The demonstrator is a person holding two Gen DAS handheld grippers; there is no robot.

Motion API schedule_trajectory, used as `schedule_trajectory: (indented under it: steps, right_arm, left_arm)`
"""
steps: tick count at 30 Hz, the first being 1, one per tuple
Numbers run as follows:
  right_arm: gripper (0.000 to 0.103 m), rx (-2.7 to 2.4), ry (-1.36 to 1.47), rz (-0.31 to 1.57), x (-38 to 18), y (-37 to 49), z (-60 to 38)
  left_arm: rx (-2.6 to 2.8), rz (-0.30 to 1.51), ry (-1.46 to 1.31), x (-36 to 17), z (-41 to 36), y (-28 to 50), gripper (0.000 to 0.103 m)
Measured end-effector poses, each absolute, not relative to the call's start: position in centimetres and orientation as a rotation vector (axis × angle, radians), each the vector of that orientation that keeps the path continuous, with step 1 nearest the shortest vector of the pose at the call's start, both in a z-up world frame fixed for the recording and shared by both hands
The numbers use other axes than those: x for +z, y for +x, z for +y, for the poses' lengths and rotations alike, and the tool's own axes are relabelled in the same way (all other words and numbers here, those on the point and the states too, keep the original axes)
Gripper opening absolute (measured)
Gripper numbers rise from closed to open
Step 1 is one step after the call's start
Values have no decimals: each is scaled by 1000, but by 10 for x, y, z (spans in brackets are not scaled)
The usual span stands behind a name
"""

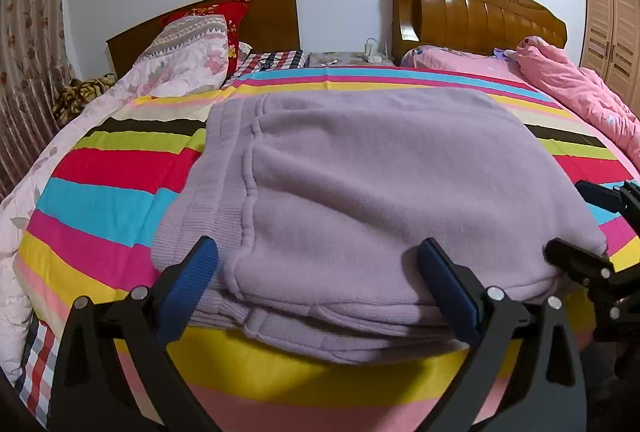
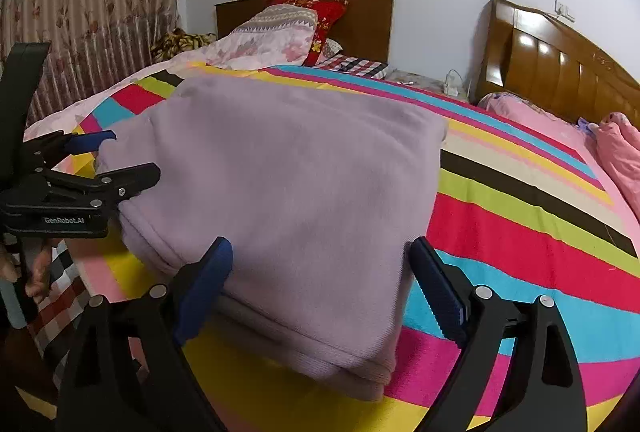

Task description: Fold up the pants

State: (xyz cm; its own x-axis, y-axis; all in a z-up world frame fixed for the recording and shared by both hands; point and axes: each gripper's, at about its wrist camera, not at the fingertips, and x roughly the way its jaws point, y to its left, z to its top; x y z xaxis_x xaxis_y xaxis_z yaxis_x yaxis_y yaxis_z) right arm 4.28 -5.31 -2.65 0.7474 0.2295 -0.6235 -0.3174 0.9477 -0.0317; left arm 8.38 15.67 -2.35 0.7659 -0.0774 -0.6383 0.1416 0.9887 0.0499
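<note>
Folded pants flat on striped bed. Left gripper fingers spread wide at near edge; right gripper fingers likewise wide, gripping nothing.

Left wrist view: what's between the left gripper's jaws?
The near edge of the folded purple pants, stacked layers lying on the striped sheet. The left gripper straddles it, jaws wide open, as that left wrist view shows.

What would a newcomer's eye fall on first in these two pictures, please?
First, the folded lilac fleece pants, lying in a thick stack in the middle. Under them spreads the bright multicoloured striped bedsheet. Near the front, the open left tongs and open right tongs, black with blue pads, each straddle the stack's near edge.
</note>
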Motion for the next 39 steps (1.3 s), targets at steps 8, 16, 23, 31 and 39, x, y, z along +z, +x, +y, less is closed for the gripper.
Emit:
schedule_trajectory:
  steps: [8, 16, 23, 31, 39]
  right_arm:
    - [88, 301, -148, 663, -30, 41, -50]
    - [88, 315, -129, 667, -33, 42, -53]
    - [88, 330, -118, 673, -36, 41, -54]
    - [88, 416, -120, 802, -22, 30, -66]
    - [89, 379, 96, 514, 43, -47, -130]
  left_arm:
    - [-118, 686, 99, -24, 157, 84, 100]
    - [-103, 686, 105, -25, 153, 84, 100]
    - [-89, 684, 112, -25, 149, 85, 101]
    - [-26, 736, 132, -15, 142, 74, 101]
    - [122, 508, 115, 40, 135, -10, 101]
